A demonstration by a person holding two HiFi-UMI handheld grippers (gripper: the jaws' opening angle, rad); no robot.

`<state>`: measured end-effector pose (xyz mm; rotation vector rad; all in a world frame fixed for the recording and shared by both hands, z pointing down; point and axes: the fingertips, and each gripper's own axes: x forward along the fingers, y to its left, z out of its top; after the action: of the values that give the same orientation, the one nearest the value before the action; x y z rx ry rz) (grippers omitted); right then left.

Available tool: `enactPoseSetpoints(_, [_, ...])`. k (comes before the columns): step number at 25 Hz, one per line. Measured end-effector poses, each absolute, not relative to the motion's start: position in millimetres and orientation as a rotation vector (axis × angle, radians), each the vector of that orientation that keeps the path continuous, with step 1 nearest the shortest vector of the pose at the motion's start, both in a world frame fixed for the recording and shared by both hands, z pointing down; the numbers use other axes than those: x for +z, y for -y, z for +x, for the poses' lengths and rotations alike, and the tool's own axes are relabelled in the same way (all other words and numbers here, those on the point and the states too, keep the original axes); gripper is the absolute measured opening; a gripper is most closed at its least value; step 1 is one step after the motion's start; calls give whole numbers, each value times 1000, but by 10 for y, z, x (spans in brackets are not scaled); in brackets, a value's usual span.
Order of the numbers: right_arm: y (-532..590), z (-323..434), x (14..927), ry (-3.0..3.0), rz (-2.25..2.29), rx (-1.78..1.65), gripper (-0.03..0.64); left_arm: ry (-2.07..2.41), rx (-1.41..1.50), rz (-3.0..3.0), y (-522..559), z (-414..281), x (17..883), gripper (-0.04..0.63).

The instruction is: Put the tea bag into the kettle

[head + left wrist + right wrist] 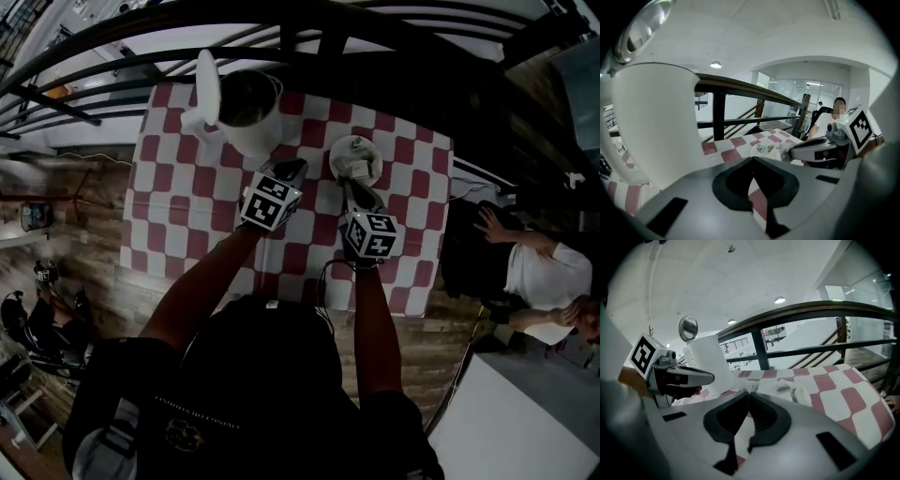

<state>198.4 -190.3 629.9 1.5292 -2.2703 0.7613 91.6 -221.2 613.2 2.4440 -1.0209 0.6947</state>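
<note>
The white kettle [246, 111] stands at the far left of the checked table [412, 234] with its lid [206, 86] swung up. It fills the left of the left gripper view [656, 126] and shows in the right gripper view [708, 365]. A small white dish [354, 155] with more tea bags sits to its right. My right gripper [351, 184] [749, 393] is shut on a pale tea bag [786, 151] [749, 387], just off the dish. My left gripper [292, 171] [752, 161] is shut with nothing in it, beside the kettle's base.
A black railing [309, 42] runs along the far side of the table. A person in a white top [542, 272] sits past the table's right edge. A white box [516, 422] lies at the lower right, on the wooden floor.
</note>
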Motion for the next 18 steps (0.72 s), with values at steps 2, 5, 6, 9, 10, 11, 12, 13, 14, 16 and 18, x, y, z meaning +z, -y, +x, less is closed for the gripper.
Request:
enactPoseSetpoints(2, [1913,1820,6287,2295,1489,753,23,1055,687,2430,2198,771,6116,3])
enactPoseSetpoints(5, [1901,1576,6268,2324,1429,737,23,1100,671,2405,2146,549,6078,3])
enactPoseSetpoints(6, [1909,1492,6261,2335,1407,729,23,1119,665,2394,2133,464,6072,3])
enactPoseSetpoints(9, [1949,1235,6233,2369,1338,699,23,1185,641,2364,2120,195,6057,3])
enactPoseSetpoints(10, [1960,1147,6223,2380,1316,690,23,1204,635,2351,2110,105,6051,3])
enactPoseSetpoints(11, [1969,1059,6212,2390,1295,681,23,1222,631,2336,2098,17,6044,3])
enactPoseSetpoints(12, [1976,971,6200,2399,1274,673,23,1239,625,2323,2088,-67,6036,3])
enactPoseSetpoints(13, [1981,885,6188,2408,1254,666,23,1255,618,2313,2080,-148,6029,3])
enactPoseSetpoints(14, [1984,802,6176,2416,1235,660,23,1270,611,2304,2074,-224,6022,3])
enactPoseSetpoints(16, [1987,639,6156,2432,1197,648,23,1299,603,2288,2060,-374,6013,3])
enactPoseSetpoints(18, [1982,486,6144,2446,1159,638,23,1330,592,2277,2048,-517,6022,3])
